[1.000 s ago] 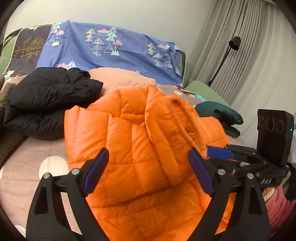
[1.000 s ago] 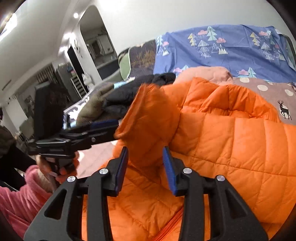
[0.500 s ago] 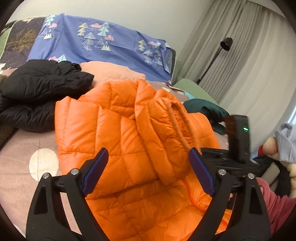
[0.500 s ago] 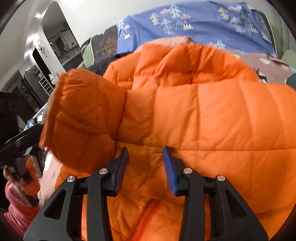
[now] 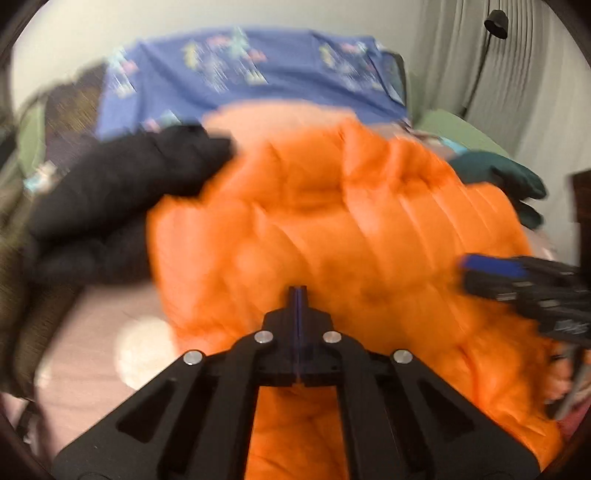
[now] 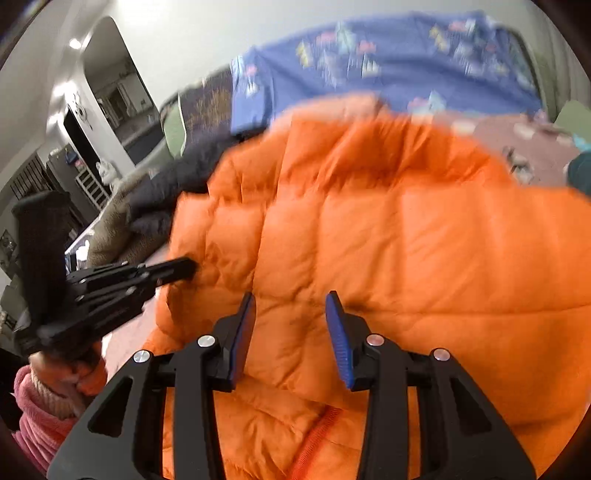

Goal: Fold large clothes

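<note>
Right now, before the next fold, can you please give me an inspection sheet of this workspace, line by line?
Surface: bed cover, pinkish with pale dots, mostly hidden under clothes.
Job's things: orange puffer jacket lying partly folded in the middle.
Clutter: black jacket on the side of the left gripper; dark green garment on the side of the right gripper; blue tree-print sheet behind.
Grippers: left gripper has just closed, shut with no cloth seen between its pads; right gripper partly open above the jacket, gripping nothing.
Cables: nothing seen.
Surroundings: grey curtain, floor lamp, arched doorway. Both views are blurred.
</note>
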Demonstrator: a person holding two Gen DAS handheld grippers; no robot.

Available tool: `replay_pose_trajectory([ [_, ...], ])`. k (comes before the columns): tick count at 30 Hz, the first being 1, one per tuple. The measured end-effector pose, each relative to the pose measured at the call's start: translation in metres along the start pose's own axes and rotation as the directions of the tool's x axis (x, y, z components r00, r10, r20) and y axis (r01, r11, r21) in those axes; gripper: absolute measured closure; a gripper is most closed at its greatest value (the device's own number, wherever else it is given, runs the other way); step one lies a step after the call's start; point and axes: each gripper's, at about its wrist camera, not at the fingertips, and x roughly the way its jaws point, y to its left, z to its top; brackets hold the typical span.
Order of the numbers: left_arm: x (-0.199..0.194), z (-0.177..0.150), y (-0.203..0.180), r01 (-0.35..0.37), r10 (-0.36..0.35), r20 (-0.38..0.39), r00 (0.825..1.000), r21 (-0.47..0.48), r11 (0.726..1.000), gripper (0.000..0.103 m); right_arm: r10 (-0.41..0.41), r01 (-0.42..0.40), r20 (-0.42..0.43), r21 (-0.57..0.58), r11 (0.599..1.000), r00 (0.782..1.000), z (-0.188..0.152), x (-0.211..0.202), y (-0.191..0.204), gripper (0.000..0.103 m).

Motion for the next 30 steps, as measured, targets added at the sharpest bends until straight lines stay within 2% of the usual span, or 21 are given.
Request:
replay_pose_trajectory([
  [3,-0.014,0.005,0.014,-0.105,0.106,0.072,0.992,-0.017,0.994,0.103,-0.111,0.112,0.062,-0.010,0.994,0.992,0.000,-0.027,-0.015,0.063],
  [5,-0.009,0.003,0.024,-0.146,0.148,0.055,0.987,-0.033,0.989,0.103,-0.190,0.189,0.061,0.014,0.982,0.980,-0.002,-0.028,-0.033,0.063],
  [6,-0.003,0.001,0.031,-0.122,0.124,0.028,0.992,-0.055,0.991,0.103,-0.222,0.220,0.026,0.059,0.974,0.975,-0.006,-0.021,-0.049,0.063],
  [8,0.004,-0.008,0.039,-0.049,0.048,-0.009,0.999,-0.120,0.992,0.103,-0.221,0.229,-0.070,0.134,0.964,0.973,-0.017,-0.001,-0.073,0.063],
  [9,0.002,-0.012,0.039,-0.010,0.009,-0.008,1.000,-0.150,0.989,0.095,-0.215,0.226,-0.085,0.154,0.962,0.973,-0.023,0.005,-0.080,0.063],
  [10,-0.003,-0.016,0.037,0.032,-0.033,-0.005,0.999,-0.166,0.986,0.067,-0.217,0.227,-0.080,0.151,0.962,0.973,-0.026,0.006,-0.080,0.063],
  [11,-0.008,-0.019,0.035,0.045,-0.045,0.003,0.999,-0.169,0.985,0.046,-0.225,0.233,-0.072,0.136,0.963,0.972,-0.027,0.004,-0.078,0.063],
  [12,-0.012,-0.022,0.031,0.056,-0.054,0.020,0.998,-0.163,0.985,0.018,-0.226,0.232,-0.064,0.118,0.965,0.972,-0.026,0.002,-0.075,0.063],
  [13,-0.014,-0.023,0.025,0.090,-0.087,0.031,0.996,-0.144,0.985,0.016,-0.223,0.229,-0.061,0.114,0.967,0.973,-0.025,0.001,-0.074,0.063],
  [15,-0.002,-0.024,0.011,0.139,-0.141,-0.013,0.990,-0.116,0.983,0.020,-0.215,0.221,-0.063,0.116,0.968,0.975,-0.023,0.002,-0.073,0.063],
  [16,0.005,-0.025,0.004,0.138,-0.142,-0.041,0.989,-0.095,0.986,0.055,-0.214,0.221,-0.063,0.125,0.967,0.975,-0.023,0.003,-0.073,0.063],
  [17,0.016,-0.023,-0.007,0.116,-0.120,-0.090,0.989,-0.041,0.992,0.078,-0.209,0.216,-0.060,0.131,0.968,0.976,-0.023,0.002,-0.073,0.063],
  [18,0.024,-0.020,-0.014,0.100,-0.100,-0.124,0.987,-0.006,0.995,0.093,-0.193,0.198,-0.050,0.135,0.971,0.980,-0.021,-0.001,-0.072,0.063],
  [19,0.024,-0.016,-0.019,0.066,-0.063,-0.113,0.992,0.021,0.998,0.095,-0.186,0.189,-0.035,0.134,0.973,0.982,-0.020,-0.007,-0.069,0.063],
  [21,0.001,0.002,-0.027,-0.026,0.026,0.004,1.000,0.105,0.994,0.095,-0.172,0.166,0.046,0.107,0.980,0.984,-0.011,-0.029,-0.062,0.063],
  [22,-0.011,0.013,-0.028,-0.060,0.054,0.054,0.997,0.126,0.990,0.095,-0.171,0.163,0.076,0.097,0.982,0.982,-0.007,-0.036,-0.059,0.063],
  [24,-0.024,0.028,-0.024,-0.103,0.089,0.102,0.991,0.147,0.984,0.095,-0.169,0.160,0.114,0.086,0.983,0.979,0.000,-0.049,-0.057,0.063],
  [26,-0.021,0.035,-0.018,-0.137,0.123,0.096,0.988,0.162,0.977,0.092,-0.195,0.189,0.073,0.087,0.978,0.978,0.003,-0.040,-0.059,0.063],
  [28,-0.002,0.029,-0.014,-0.193,0.185,0.062,0.981,0.190,0.963,0.080,-0.250,0.250,-0.012,0.089,0.964,0.968,-0.005,-0.014,-0.067,0.063],
  [29,0.018,0.018,-0.010,-0.230,0.231,0.021,0.973,0.213,0.950,0.077,-0.269,0.274,-0.061,0.092,0.957,0.961,-0.013,0.002,-0.073,0.063],
  [30,0.038,0.006,-0.007,-0.230,0.245,-0.036,0.969,0.228,0.946,0.075,-0.265,0.275,-0.099,0.109,0.955,0.959,-0.024,0.019,-0.082,0.063],
])
